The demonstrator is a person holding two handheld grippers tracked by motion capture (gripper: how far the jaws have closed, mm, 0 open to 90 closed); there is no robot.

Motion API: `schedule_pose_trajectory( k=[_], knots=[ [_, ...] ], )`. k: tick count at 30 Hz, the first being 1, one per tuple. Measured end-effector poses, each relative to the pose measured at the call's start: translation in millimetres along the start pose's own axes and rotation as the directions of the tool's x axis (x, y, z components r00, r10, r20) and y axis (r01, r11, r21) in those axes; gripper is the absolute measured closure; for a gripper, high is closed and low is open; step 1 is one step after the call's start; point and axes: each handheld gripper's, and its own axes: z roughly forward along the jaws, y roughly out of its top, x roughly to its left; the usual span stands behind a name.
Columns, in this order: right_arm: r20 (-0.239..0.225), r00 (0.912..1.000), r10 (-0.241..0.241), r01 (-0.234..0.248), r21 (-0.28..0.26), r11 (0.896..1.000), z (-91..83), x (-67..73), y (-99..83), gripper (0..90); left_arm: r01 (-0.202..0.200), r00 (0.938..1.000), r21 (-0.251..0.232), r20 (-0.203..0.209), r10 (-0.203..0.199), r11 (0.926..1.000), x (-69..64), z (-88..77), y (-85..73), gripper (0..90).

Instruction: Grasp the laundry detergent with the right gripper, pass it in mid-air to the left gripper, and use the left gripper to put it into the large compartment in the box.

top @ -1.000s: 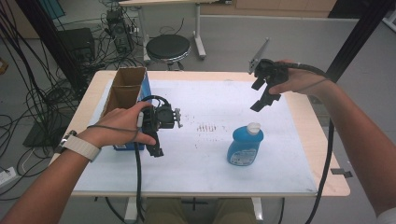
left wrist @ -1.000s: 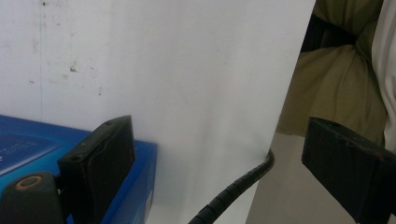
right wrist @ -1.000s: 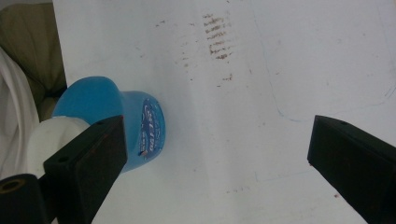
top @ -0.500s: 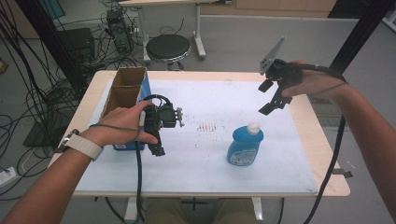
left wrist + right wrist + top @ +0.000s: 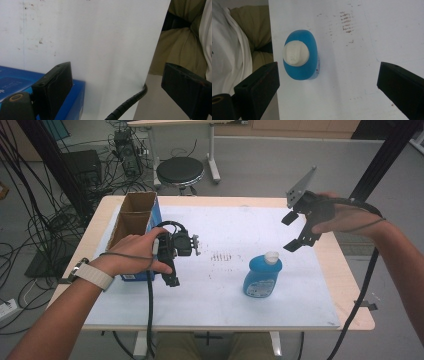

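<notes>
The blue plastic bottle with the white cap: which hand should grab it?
Probably the right. The right gripper hangs open above the blue plastic bottle with the white cap, looking down on it. The left gripper points toward the blue cardboard box.

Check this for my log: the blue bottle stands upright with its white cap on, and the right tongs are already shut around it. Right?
Not quite. The right tongs are open and held above the blue bottle, not touching it, as the high view shows. The bottle does stand upright with its white cap on.
</notes>
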Motion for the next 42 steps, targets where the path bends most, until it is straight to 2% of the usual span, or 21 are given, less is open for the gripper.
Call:
schedule_pose_trajectory(
  k=[2, 10, 18, 35, 42],
  knots=[
    [0.000, 1.0000, -0.004, 0.004, 0.000, 1.000, 0.5, 3.4, -2.3, 4.3, -0.011, 0.9999, 0.003, -0.004, 0.011, 0.9999, 0.2, 0.2, 1.3, 10.6],
    [-0.003, 0.9996, -0.028, 0.028, -0.010, 1.000, 4.0, 15.1, -9.7, 4.4, -0.009, 1.0000, -0.010, -0.003, 0.009, 0.9999, 0.0, 0.8, 5.6, 10.6],
    [-0.007, 0.9991, -0.042, 0.041, -0.019, 0.999, 18.3, 22.6, -19.6, 4.7, -0.015, 0.9999, -0.013, -0.001, 0.015, 0.9998, 0.6, 3.5, 8.6, 10.6],
    [-0.037, 0.9991, -0.022, 0.020, -0.056, 0.998, 41.0, 25.3, -36.1, 5.1, -0.011, 0.9999, -0.026, 0.004, 0.012, 0.9996, 1.0, 7.1, 10.1, 10.6],
    [-0.032, 0.9992, -0.025, 0.023, -0.068, 0.997, 45.6, 24.8, -39.3, 4.8, -0.013, 0.9999, -0.023, 0.004, 0.013, 0.9997, 1.7, 8.7, 10.6, 10.6]
  ],
)
